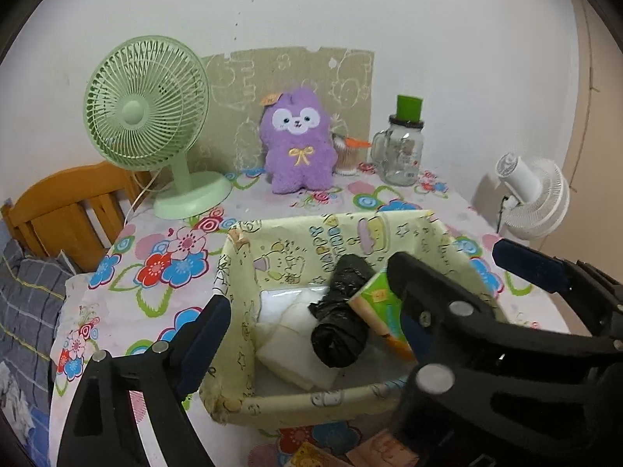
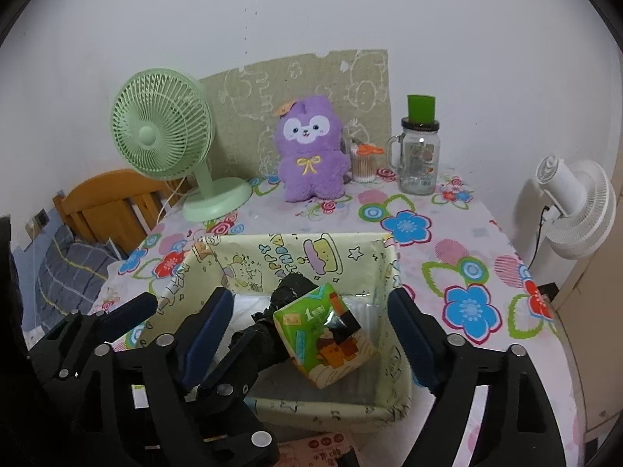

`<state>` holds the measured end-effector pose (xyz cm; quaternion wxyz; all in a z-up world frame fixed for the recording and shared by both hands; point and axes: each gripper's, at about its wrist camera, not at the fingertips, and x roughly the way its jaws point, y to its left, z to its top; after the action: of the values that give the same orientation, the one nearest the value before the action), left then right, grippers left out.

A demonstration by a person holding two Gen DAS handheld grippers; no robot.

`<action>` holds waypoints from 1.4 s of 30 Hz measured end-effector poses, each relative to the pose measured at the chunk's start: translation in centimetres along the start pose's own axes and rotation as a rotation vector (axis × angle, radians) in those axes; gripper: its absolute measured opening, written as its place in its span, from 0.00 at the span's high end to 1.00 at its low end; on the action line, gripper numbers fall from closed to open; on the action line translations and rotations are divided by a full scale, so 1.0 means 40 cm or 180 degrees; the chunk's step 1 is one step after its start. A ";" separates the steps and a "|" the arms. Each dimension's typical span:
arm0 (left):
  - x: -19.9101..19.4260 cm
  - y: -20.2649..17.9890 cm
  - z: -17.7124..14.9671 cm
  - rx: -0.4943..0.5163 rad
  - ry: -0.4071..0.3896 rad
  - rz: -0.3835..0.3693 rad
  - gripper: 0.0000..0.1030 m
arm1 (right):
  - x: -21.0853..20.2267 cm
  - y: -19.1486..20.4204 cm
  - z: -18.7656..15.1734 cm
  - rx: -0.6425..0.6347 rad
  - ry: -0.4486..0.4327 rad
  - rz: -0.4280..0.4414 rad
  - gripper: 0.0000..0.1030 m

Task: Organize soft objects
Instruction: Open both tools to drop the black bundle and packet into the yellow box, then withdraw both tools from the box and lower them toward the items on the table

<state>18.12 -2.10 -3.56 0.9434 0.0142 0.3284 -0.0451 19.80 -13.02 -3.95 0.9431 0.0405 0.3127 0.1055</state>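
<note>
A pale yellow fabric box (image 1: 241,334) (image 2: 393,272) sits on the flowered table. Inside it lie a black rolled bag (image 1: 342,311) (image 2: 290,292), a green tissue pack (image 1: 379,295) (image 2: 327,334) and a white folded cloth (image 1: 288,346). A purple plush toy (image 1: 298,144) (image 2: 311,151) stands upright at the back against the wall. My left gripper (image 1: 307,307) is open over the box with nothing between its fingers. My right gripper (image 2: 311,319) is open, its fingers on either side of the tissue pack without touching it. The right gripper also shows in the left wrist view at the right.
A green desk fan (image 1: 148,116) (image 2: 167,140) stands back left. A glass jar with a green lid (image 1: 401,148) (image 2: 418,155) and a cup of cotton swabs (image 2: 364,163) stand back right. A white fan (image 2: 576,210) is off the table's right edge. A wooden bedhead (image 1: 66,210) is at left.
</note>
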 end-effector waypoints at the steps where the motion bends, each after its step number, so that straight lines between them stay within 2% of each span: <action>1: -0.009 -0.003 0.000 -0.0014 -0.0013 0.0007 0.11 | -0.008 -0.001 -0.001 -0.0002 -0.0017 -0.0007 0.13; 6: -0.049 -0.018 -0.005 0.0021 -0.0080 0.0040 0.08 | -0.049 0.001 -0.008 -0.0038 -0.0081 -0.0077 0.12; 8: -0.064 -0.022 -0.006 0.0013 -0.0093 0.0028 0.02 | -0.069 0.000 -0.012 -0.0044 -0.0122 -0.0099 0.10; 10: -0.080 -0.026 -0.010 0.0010 -0.0130 0.0013 0.00 | -0.088 -0.001 -0.015 -0.0037 -0.0159 -0.0103 0.08; 20: -0.156 -0.050 -0.036 0.0005 -0.0201 -0.0054 0.00 | -0.179 0.005 -0.040 -0.0077 -0.0305 -0.0157 0.05; 26: -0.202 -0.058 -0.062 -0.0019 -0.0234 -0.0042 0.00 | -0.223 0.009 -0.065 -0.0097 -0.0308 -0.0095 0.05; 32: -0.251 -0.071 -0.089 0.0010 -0.0318 -0.0062 0.00 | -0.279 0.013 -0.094 -0.0154 -0.0444 -0.0060 0.05; 34: -0.263 -0.076 -0.097 0.0019 -0.0325 -0.0068 0.00 | -0.296 0.011 -0.103 -0.0157 -0.0480 -0.0072 0.05; 37: -0.278 -0.085 -0.111 0.0019 -0.0302 -0.0103 0.00 | -0.320 0.013 -0.117 -0.0147 -0.0501 -0.0240 0.05; 42: -0.305 -0.097 -0.131 0.0004 -0.0331 -0.0133 0.00 | -0.353 0.011 -0.136 -0.0159 -0.0504 -0.0258 0.05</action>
<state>4.98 -4.72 -0.08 0.9580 0.0057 0.2791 -0.0657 5.41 -15.69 -0.01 0.9691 0.0125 0.2359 0.0714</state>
